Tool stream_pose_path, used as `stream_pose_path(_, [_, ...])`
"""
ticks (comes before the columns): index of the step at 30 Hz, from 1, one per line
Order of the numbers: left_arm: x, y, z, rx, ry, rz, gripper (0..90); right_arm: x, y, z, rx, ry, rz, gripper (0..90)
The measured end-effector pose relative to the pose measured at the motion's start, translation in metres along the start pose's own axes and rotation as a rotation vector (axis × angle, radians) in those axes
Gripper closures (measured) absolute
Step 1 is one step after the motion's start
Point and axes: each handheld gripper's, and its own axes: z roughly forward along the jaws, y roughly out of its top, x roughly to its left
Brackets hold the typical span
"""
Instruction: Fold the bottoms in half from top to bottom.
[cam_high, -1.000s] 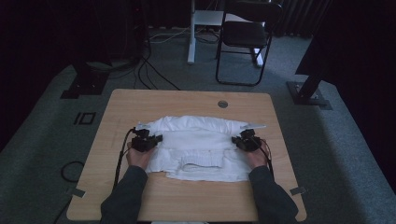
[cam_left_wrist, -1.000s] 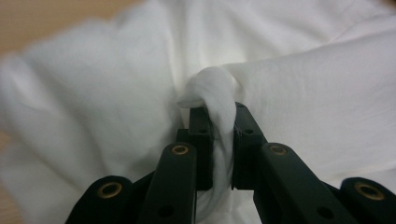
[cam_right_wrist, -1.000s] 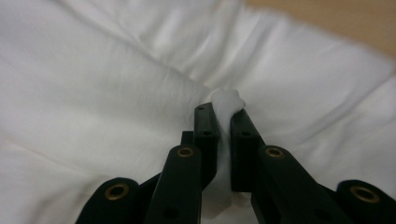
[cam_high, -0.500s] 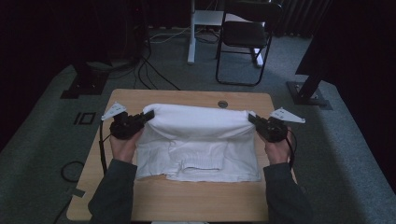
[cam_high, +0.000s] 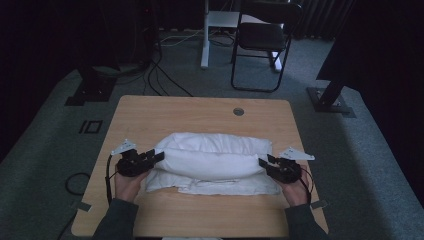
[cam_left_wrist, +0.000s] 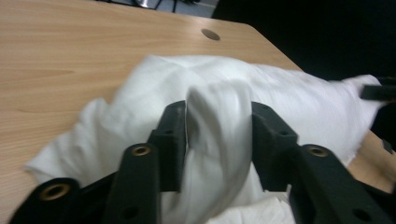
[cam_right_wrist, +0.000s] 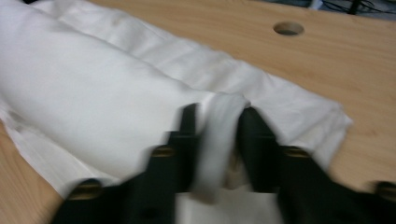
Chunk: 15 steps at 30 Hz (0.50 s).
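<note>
A white cloth (cam_high: 212, 160) lies across the middle of the wooden table (cam_high: 200, 112), its upper layer puffed up into a long fold over a flatter layer below. At the fold's left end, my left gripper (cam_high: 157, 156) is shut on it; the left gripper view has a bunched strip of cloth (cam_left_wrist: 289, 93) pinched in the left gripper (cam_left_wrist: 217, 135). My right gripper (cam_high: 263, 162) is shut on the fold's right end, and the right gripper view shows the cloth (cam_right_wrist: 93, 74) squeezed in the right gripper (cam_right_wrist: 217, 135).
A round cable hole (cam_high: 238, 111) sits near the table's far edge. The far half of the tabletop is bare wood. On the carpet beyond stand a black chair (cam_high: 262, 37), a white stand leg (cam_high: 205, 45), loose cables (cam_high: 160, 75) and dark stand bases (cam_high: 330, 100).
Both grippers have come back toward the person from farther out, carrying the held cloth edge. The cloth, spread wider before, is now doubled over itself in a puffed fold.
</note>
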Motion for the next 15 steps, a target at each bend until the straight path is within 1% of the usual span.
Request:
stream_pose_path(1, [-0.002, 0.009, -0.004, -0.033, 0.006, -0.019, 55.3, 0.0, 0.004, -0.006, -0.028, -0.011, 0.013, 49.0])
stream_pose_path(2, [-0.002, 0.009, -0.004, -0.033, 0.006, -0.019, 55.3, 0.0, 0.004, -0.006, -0.028, -0.011, 0.013, 49.0])
stream_pose_path(3, [-0.005, 0.015, -0.005, -0.036, 0.02, -0.005, 55.4, 0.002, 0.016, -0.013, -0.073, -0.025, 0.014, 45.2])
stream_pose_path(4, [-0.009, 0.021, -0.004, -0.04, 0.031, 0.013, 55.4, 0.002, 0.016, -0.013, -0.073, -0.025, 0.014, 45.2])
stream_pose_path(5, [-0.018, 0.032, 0.0, -0.041, 0.029, 0.042, 55.4, 0.006, 0.031, -0.016, -0.109, -0.023, 0.008, 44.5])
stream_pose_path(6, [-0.018, 0.032, 0.0, -0.041, 0.029, 0.042, 55.5, 0.006, 0.031, -0.016, -0.109, -0.023, 0.008, 44.5])
stream_pose_path(8, [-0.029, 0.04, 0.009, -0.026, 0.027, 0.063, 55.7, 0.014, 0.044, -0.014, -0.126, -0.017, -0.004, 44.5])
stream_pose_path(9, [-0.038, 0.042, 0.021, 0.005, 0.022, 0.076, 56.2, 0.022, 0.051, -0.004, -0.106, -0.008, -0.014, 44.5])
stream_pose_path(10, [-0.038, 0.042, 0.021, 0.005, 0.022, 0.076, 56.3, 0.022, 0.051, -0.004, -0.106, -0.008, -0.014, 44.5])
stream_pose_path(11, [-0.045, 0.037, 0.033, 0.037, 0.011, 0.092, 56.4, 0.029, 0.052, 0.013, -0.068, 0.0, -0.023, 44.7])
stream_pose_path(12, [-0.045, 0.037, 0.033, 0.037, 0.011, 0.092, 56.9, 0.029, 0.052, 0.013, -0.068, 0.0, -0.023, 44.7])
stream_pose_path(13, [-0.047, 0.032, 0.039, 0.054, 0.001, 0.09, 56.9, 0.033, 0.05, 0.022, -0.048, 0.007, -0.027, 44.8])
stream_pose_path(15, [-0.052, 0.018, 0.05, 0.095, -0.009, 0.093, 57.2, 0.039, 0.042, 0.04, -0.007, 0.027, -0.019, 44.9])
